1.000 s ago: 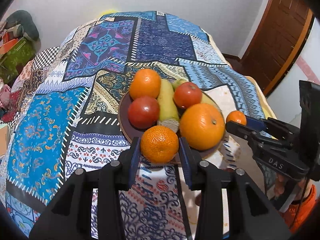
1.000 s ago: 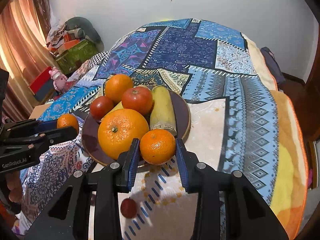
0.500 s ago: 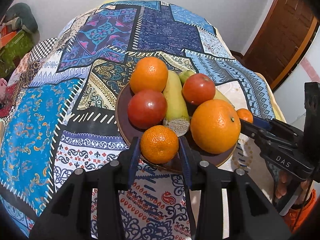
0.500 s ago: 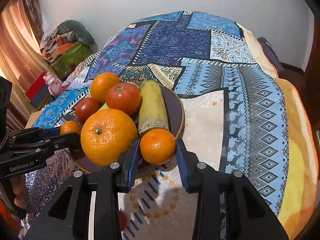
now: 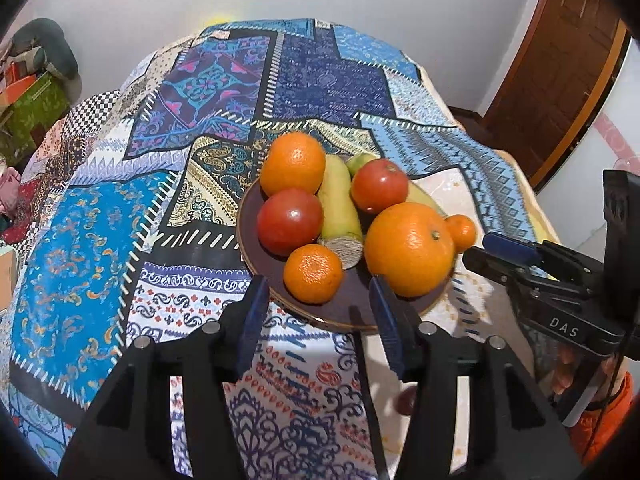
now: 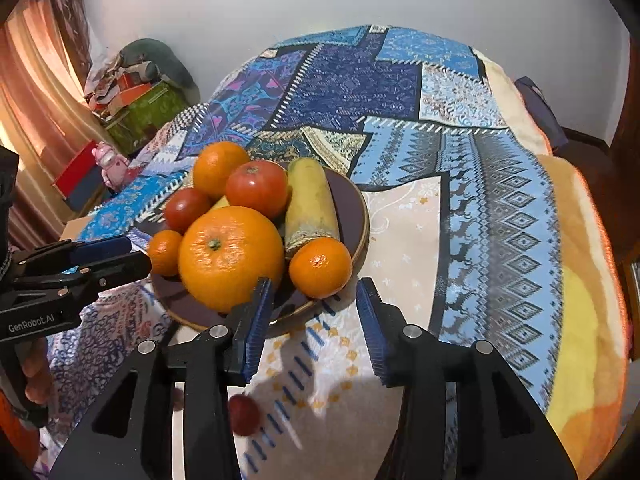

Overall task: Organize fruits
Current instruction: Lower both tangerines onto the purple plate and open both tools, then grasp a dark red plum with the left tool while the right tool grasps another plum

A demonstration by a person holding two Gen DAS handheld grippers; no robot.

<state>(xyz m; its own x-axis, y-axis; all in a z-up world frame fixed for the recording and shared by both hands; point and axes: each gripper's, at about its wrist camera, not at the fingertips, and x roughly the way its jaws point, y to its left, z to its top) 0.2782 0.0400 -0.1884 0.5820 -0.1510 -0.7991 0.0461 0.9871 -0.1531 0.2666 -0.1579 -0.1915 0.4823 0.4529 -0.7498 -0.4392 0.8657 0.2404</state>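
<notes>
A dark brown plate [image 5: 256,248] on the patchwork cloth holds a large orange [image 5: 408,248], a smaller orange, two tomatoes, a banana and a green fruit. One mandarin [image 5: 313,274] rests on the plate's near side just ahead of my left gripper [image 5: 318,296]. Its jaws are opening and the pads stand clear of the fruit. A second mandarin [image 6: 320,266] sits by the plate's rim [image 6: 362,220] in front of my right gripper [image 6: 314,292], whose jaws are also opening without touching it. Each gripper shows at the edge of the other's view.
A small dark red fruit [image 6: 244,414] lies on the cloth below my right gripper. The patterned cloth [image 5: 100,248] stretches wide around the plate. Boxes and bundles [image 6: 136,92] stand beyond the table at the far left, and a wooden door [image 5: 560,72] at the far right.
Both pairs of jaws have spread away from the mandarins they were clamping. Each mandarin now rests on the plate. The left gripper has drawn back slightly.
</notes>
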